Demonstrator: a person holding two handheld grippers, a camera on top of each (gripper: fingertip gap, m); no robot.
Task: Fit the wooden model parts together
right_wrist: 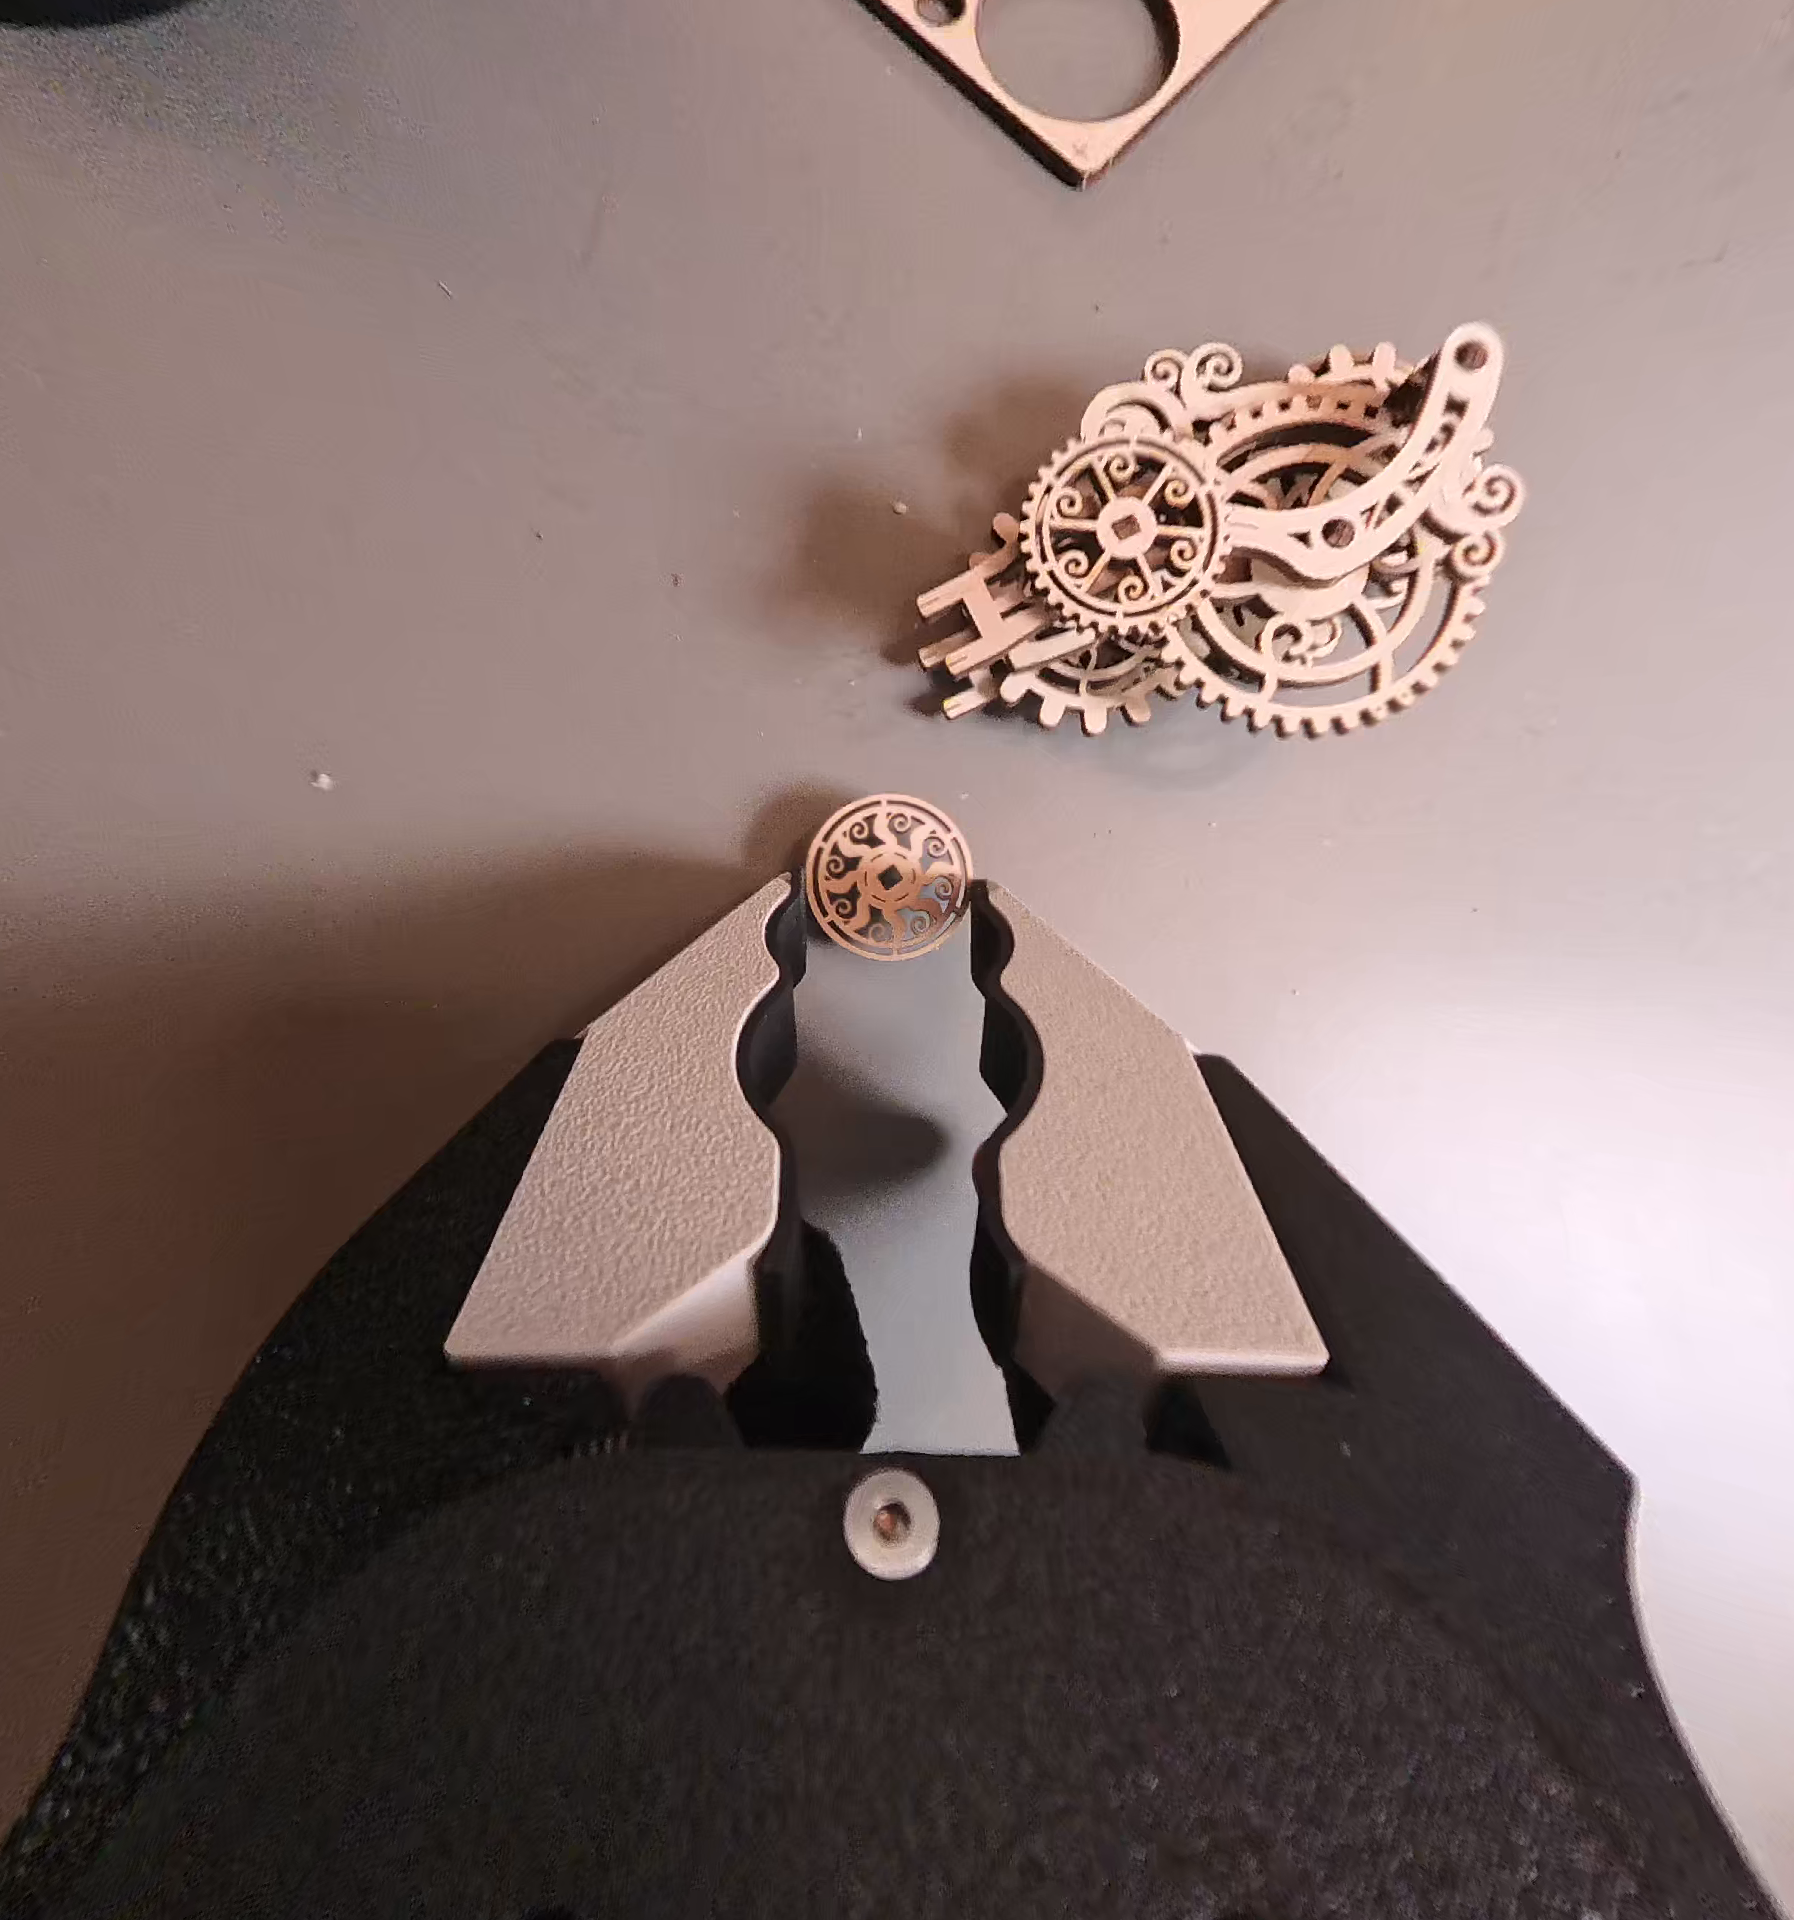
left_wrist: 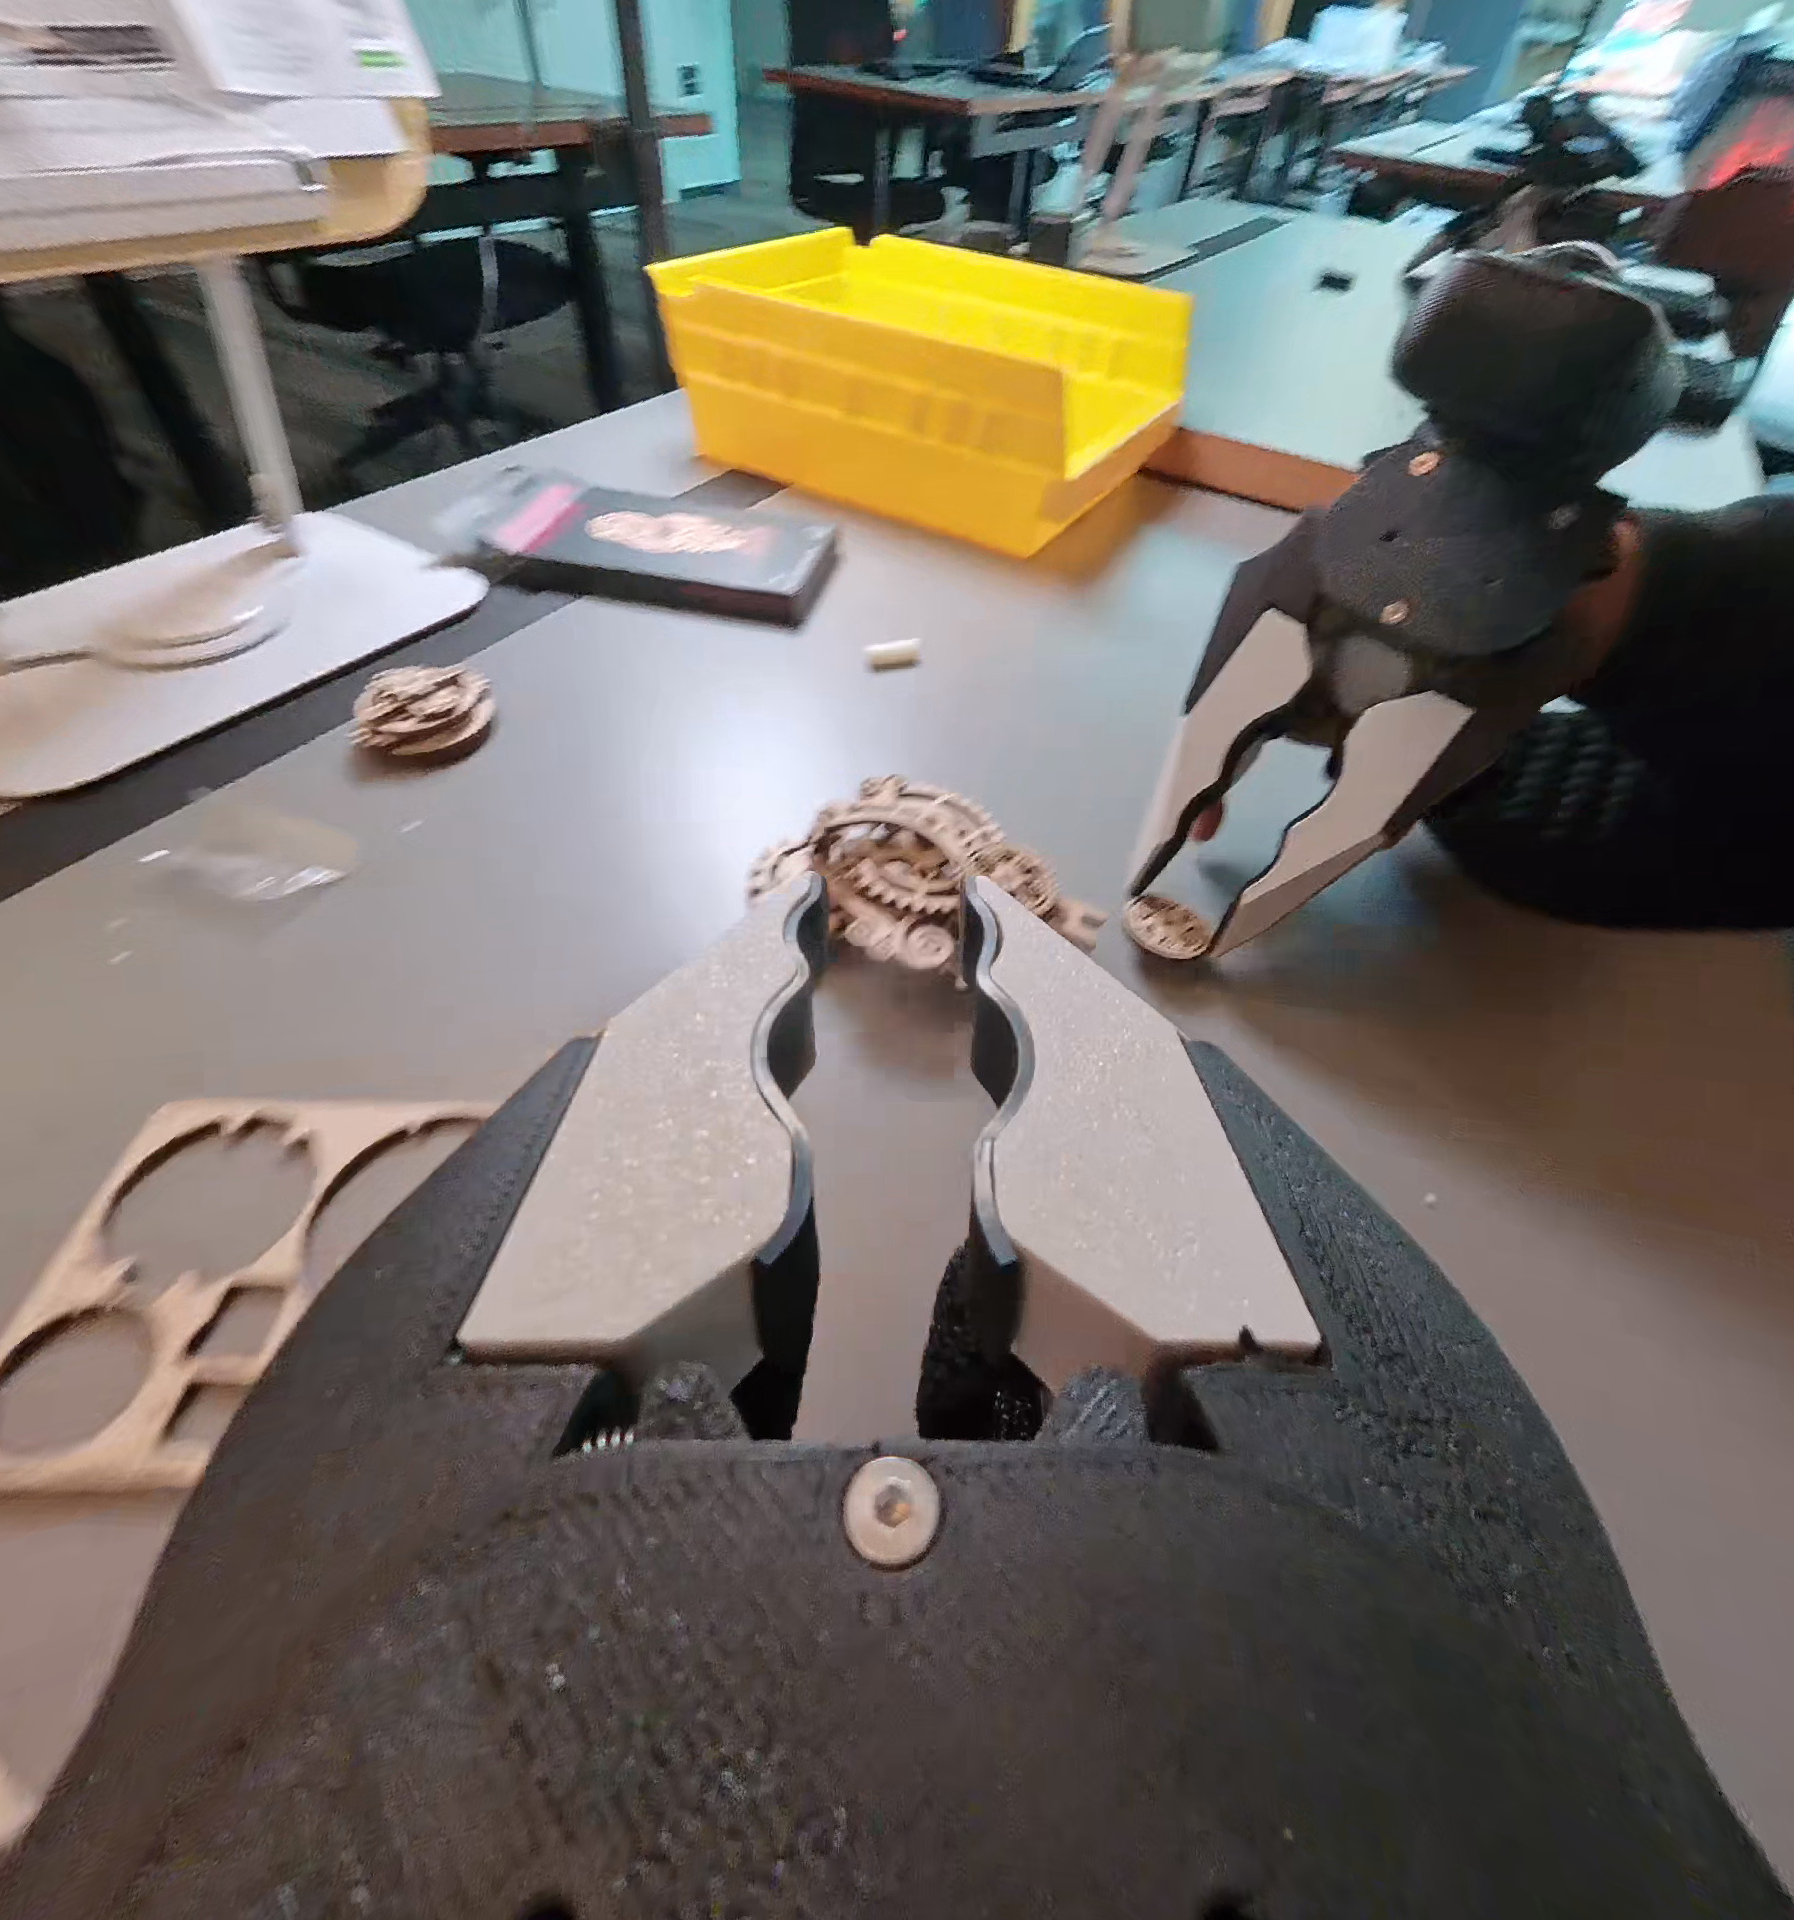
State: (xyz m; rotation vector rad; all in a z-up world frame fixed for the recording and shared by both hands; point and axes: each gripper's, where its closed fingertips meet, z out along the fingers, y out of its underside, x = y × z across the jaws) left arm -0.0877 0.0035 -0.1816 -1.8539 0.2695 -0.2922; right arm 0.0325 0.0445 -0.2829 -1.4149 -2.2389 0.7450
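1. Office desks and chairs fill the blurred background; up front is a grey table (left_wrist: 602, 790) carrying a yellow bin (left_wrist: 924, 384), a black box (left_wrist: 664, 551) and a white lamp base (left_wrist: 197, 644).
2. At the table's middle lies a gear assembly (right_wrist: 1236, 561) of light wood: stacked cogs, scrollwork and a curved arm.
3. Left gripper (left_wrist: 893, 920) sits low at the assembly's near edge, fingers narrowed on either side of that edge. Motion blur hides whether the pads press the wood, so I cannot tell if it grips.
4. Right gripper (right_wrist: 888, 899) is narrowed on a small round wooden disc (right_wrist: 890, 883) with a sun pattern and square centre hole. Both fingertips press its rim, and the left view shows the disc down at the table surface, just right of the assembly.
5. A second small gear stack (left_wrist: 420, 712) rests near the lamp base.
6. An emptied wooden sheet (left_wrist: 145, 1278) with round cut-outs lies at the left, beside the left gripper.
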